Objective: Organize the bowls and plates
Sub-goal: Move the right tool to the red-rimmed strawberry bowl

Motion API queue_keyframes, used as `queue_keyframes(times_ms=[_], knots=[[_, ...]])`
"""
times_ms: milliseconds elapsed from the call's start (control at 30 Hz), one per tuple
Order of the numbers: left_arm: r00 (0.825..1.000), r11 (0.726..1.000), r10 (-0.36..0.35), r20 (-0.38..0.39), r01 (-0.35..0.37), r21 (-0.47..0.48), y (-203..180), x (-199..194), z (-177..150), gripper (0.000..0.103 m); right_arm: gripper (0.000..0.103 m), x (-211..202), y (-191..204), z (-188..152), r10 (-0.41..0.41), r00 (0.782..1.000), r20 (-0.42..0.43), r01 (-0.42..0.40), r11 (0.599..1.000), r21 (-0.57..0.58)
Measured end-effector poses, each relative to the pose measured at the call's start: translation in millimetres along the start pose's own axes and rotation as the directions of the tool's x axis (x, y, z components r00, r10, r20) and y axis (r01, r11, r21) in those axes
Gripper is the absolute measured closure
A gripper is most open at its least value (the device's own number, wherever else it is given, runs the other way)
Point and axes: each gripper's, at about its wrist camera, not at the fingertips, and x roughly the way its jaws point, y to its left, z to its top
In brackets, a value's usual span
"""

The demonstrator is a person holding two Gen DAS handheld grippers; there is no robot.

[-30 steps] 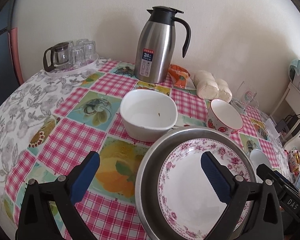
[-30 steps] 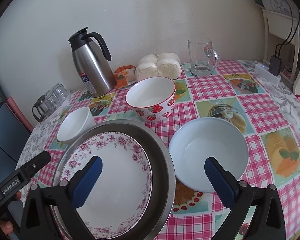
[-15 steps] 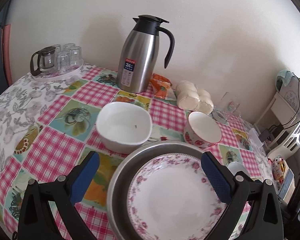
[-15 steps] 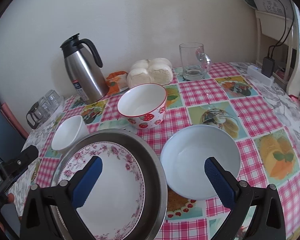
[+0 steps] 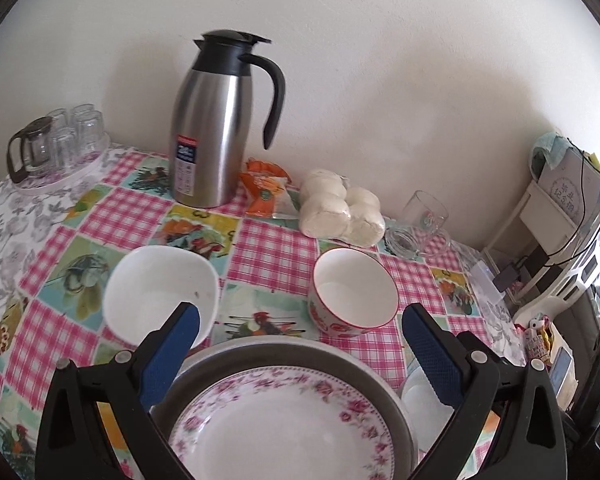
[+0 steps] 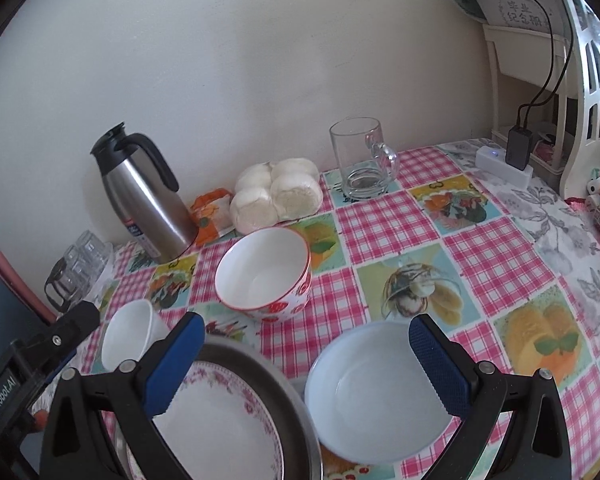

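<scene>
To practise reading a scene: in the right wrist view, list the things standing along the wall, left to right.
Small glasses → steel jug → orange packet → buns → glass mug → white power strip.

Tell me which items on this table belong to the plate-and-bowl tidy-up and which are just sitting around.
For the job:
floral plate, lying in the metal pan
white bowl
strawberry bowl
pale blue bowl

Just lying about:
steel thermos
glass mug
bagged buns
orange snack packet
small glasses and teapot on a tray

both tongs (image 5: 300, 344) (image 6: 306, 360) spread wide, empty
</scene>
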Motion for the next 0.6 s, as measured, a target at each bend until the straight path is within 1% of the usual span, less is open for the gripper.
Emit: queue_keyframes(times_ms=[133,333,433,500,533,567,600], knots=[[0.999,1.0,-0.011,-0.035,0.011,0.009,-6,19,7,0.002,0.0,10,-12,14,-0.024,1.0,-0.015,0.025,0.999,0.042],[0.998,0.999,-0.031,-0.06,0.031,-0.011,-2,44,16,0.002,0.0,24,-27,29,0.006,1.0,-0.014,-0.005,0.994,0.107],[0.995,0.999,-0.033,-0.095,0.031,-0.023,3,60,17,0.002,0.001,37,-27,33,0.022,0.999,-0.028,-0.018,0.993,0.118],[0.992,0.997,-0.065,-0.113,0.06,-0.05,7,70,16,0.002,0.007,47,-24,33,0.029,0.999,-0.043,-0.024,0.993,0.112],[0.989,0.996,-0.079,-0.122,0.072,-0.061,7,73,16,0.002,0.012,54,-22,32,0.031,0.998,-0.056,-0.024,0.994,0.109],[0.988,0.995,-0.089,-0.129,0.081,-0.065,7,77,16,0.002,0.016,60,-20,31,0.033,0.997,-0.069,-0.025,0.994,0.106],[0.986,0.994,-0.098,-0.138,0.09,-0.064,7,80,17,0.002,0.018,66,-18,30,0.034,0.996,-0.083,-0.025,0.994,0.104]])
